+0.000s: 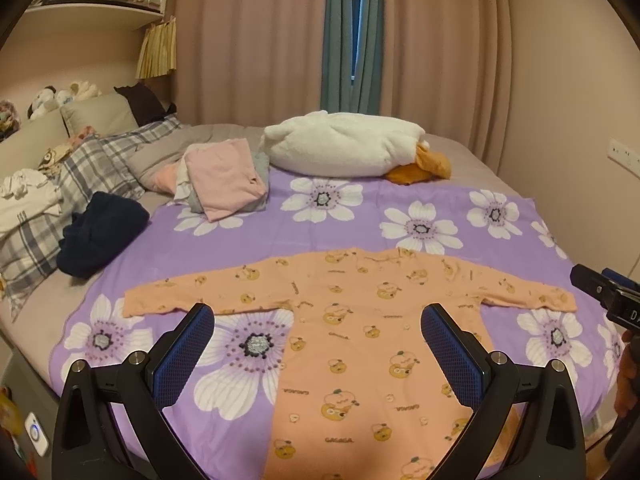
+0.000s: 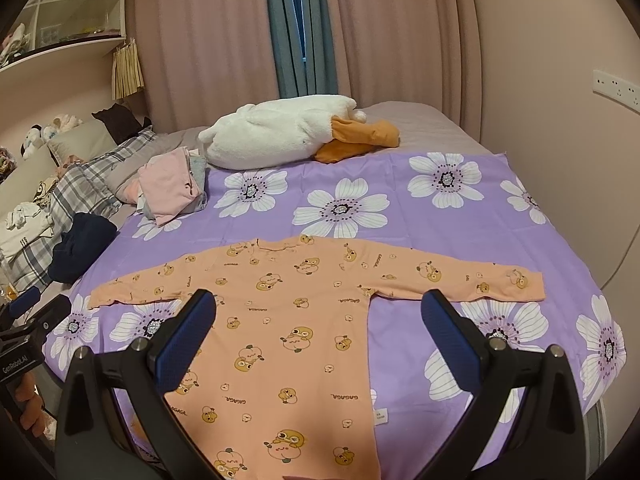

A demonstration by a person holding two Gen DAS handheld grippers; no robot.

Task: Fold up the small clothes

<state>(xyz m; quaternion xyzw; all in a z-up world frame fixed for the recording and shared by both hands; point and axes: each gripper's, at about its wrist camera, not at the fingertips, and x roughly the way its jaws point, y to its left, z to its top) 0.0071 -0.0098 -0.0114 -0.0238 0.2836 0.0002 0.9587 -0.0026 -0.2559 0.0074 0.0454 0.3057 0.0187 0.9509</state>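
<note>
An orange baby romper [image 1: 360,320] with cartoon prints lies flat on the purple flowered sheet [image 1: 340,220], both sleeves spread out sideways. It also shows in the right wrist view [image 2: 288,320]. My left gripper [image 1: 318,322] is open and empty, held above the romper's left side. My right gripper [image 2: 320,310] is open and empty, held above the romper's right side. The right gripper's body shows at the right edge of the left wrist view [image 1: 608,296]. The left gripper's body shows at the left edge of the right wrist view [image 2: 28,320].
A stack of folded pink and grey clothes [image 1: 224,180] sits at the sheet's far left. A white plush duck [image 1: 352,148] lies behind it. A dark blue garment [image 1: 100,236], plaid pillows [image 1: 92,164] and white clothes [image 1: 24,200] lie at the left.
</note>
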